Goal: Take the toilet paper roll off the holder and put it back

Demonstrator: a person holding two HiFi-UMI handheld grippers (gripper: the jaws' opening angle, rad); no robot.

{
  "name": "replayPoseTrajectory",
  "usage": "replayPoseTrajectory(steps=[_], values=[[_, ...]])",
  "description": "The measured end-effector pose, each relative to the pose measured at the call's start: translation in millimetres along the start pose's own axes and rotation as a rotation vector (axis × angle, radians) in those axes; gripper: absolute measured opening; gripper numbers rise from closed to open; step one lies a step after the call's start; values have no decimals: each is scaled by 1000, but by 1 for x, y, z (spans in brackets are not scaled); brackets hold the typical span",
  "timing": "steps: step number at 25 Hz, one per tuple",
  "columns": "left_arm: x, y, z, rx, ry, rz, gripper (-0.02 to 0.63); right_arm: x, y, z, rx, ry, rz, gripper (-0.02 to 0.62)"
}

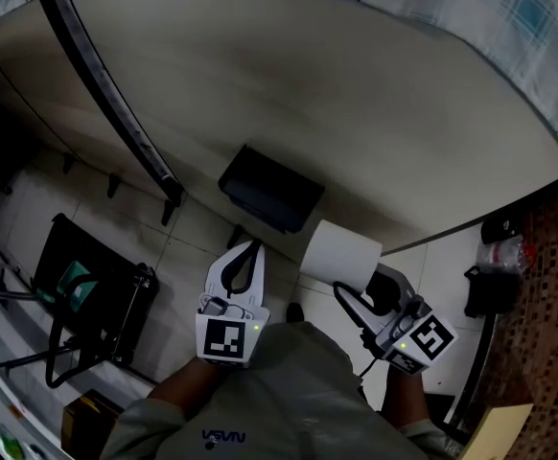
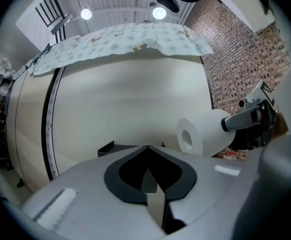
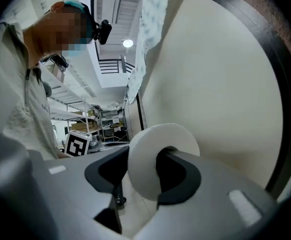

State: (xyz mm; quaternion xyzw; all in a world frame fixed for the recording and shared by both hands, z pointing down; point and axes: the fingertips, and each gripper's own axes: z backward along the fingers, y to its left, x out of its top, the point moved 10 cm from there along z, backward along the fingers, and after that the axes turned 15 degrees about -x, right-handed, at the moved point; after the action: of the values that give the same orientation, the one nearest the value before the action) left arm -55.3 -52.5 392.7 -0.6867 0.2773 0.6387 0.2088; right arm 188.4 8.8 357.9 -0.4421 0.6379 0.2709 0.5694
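There is one white toilet paper roll, and it is off its holder, held in the air just right of and below the single black box-shaped holder fixed to the beige curved wall. Of the two grey handheld grippers, the right gripper has its fingers spread wide and clamped on the roll, which fills the gap between them in the right gripper view. The left gripper is just beside the roll and apart from it, pointing at the wall below the holder, with its fingers pressed together on nothing. Each gripper carries one marker cube, two in all. A black metal stand is on the tiled floor well to the left.
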Motion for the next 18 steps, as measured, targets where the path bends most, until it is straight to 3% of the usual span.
replayPoseTrajectory(steps=[18], values=[[-13,-16,-6,-1,41,-16,5,-30,-21,7,-10,1,-72,166]])
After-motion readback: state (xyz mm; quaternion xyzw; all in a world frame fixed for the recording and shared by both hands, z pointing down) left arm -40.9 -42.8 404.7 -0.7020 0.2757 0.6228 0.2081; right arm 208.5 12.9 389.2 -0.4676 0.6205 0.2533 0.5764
